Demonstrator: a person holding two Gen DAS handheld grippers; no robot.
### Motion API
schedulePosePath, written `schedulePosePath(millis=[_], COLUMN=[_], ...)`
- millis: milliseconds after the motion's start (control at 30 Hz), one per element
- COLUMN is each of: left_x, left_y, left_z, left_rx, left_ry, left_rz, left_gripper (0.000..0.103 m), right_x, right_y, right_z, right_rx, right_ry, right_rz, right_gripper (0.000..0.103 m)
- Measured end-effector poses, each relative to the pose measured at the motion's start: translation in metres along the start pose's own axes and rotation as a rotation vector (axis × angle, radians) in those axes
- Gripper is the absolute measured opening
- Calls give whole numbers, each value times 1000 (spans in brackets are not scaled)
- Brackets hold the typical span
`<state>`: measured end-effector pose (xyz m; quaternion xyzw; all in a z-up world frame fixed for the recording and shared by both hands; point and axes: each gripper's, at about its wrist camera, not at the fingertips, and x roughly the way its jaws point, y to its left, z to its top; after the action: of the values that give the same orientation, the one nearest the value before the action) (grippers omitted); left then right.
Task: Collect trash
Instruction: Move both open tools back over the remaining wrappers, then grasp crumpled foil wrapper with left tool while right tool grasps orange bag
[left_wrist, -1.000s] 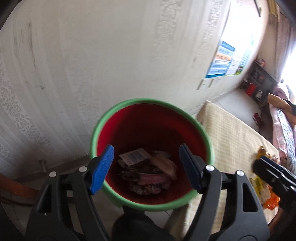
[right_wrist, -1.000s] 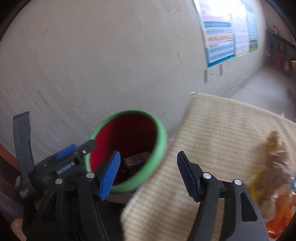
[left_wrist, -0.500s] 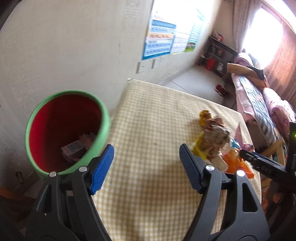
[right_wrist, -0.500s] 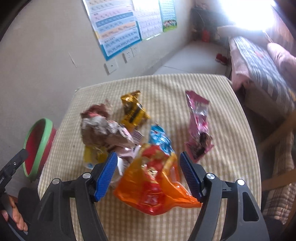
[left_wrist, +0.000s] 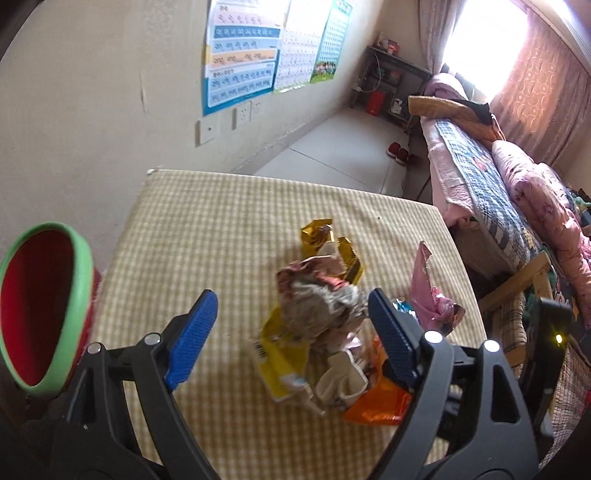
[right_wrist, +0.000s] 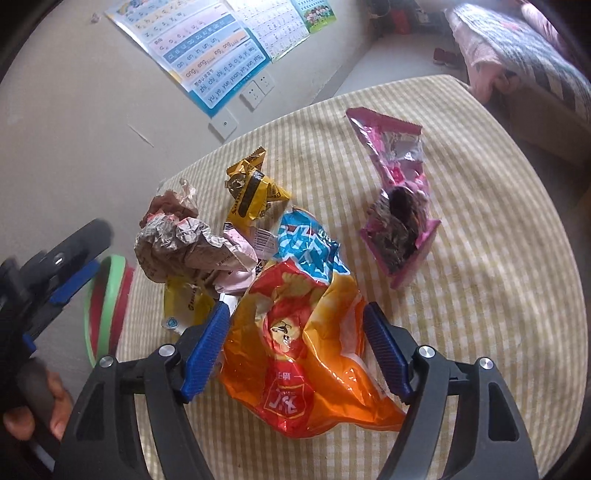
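Our right claw hangs over the heap with its jaws opening, the big crinkled orange foil snack bag lying between them but not yet pinched; our left claw is likewise opening above the crumpled brown-and-white paper wrapper, holding nothing. We judge both are spreading to fit bulky, springy packets.

The checked beige cloth surface carries all the trash, bunched at the near side, which keeps it close to the red plastic bin with a green rim standing off the surface's left edge.

Going down in size: the orange bag, the crumpled wrapper, the torn pink foil packet lying apart to the right, the blue-and-white packet, the flat yellow pouch, the small yellow-and-black sweet wrapper.

The orange bag bears large Chinese characters we cannot read surely; the wall chart shows pinyin such as "ang, eng, ing, ong".
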<state>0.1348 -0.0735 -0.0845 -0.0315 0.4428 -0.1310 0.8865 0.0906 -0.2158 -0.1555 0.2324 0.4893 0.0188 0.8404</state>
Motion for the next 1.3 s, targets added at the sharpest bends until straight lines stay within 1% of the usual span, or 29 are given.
schedulePosePath(millis=[133,200,267,367,400,433,533,667,767,833,900,1033,1133,1300], left_x=[26,37,43,47,47,47,44,31,16,6,-7,-30,-43,-50], left_y=[-12,-15,-15,-17,-17,-19,-24,-29,-27,-19,-8,13,22,35], left_z=[0,-2,-3,-3,-3,-3,-3,-2,-2,-2,-3,-2,-3,-6], left_rx=[33,36,31,22,21,20,22,34,29,2,-55,-138,-163,-172], left_ry=[67,103,129,141,144,148,140,110,82,67,51,25,15,32], left_rz=[58,70,76,88,90,92,110,139,162,175,184,217,254,318], left_gripper=[81,80,75,62,53,49,45,43,43,43,43,43,43,43], right_x=[-7,-12,-14,-15,-16,-18,-25,-41,-53,-58,-61,-64,-69,-70], right_y=[-11,-13,-17,-25,-25,-25,-26,-22,-14,-8,1,23,38,61], right_z=[-7,-9,-9,-10,-9,-9,-8,-5,-6,-6,-8,-12,-17,-24], right_rx=[33,30,42,70,72,71,62,29,-5,-36,-69,-141,-190,-261], right_ry=[-13,-19,-19,-10,-10,-11,-24,-64,-88,-99,-106,-119,-130,-138], right_rz=[55,70,93,130,134,138,153,170,181,184,190,204,217,232], right_gripper=[71,69,68,68,67,66,64,64,64,64,64,64,64,64])
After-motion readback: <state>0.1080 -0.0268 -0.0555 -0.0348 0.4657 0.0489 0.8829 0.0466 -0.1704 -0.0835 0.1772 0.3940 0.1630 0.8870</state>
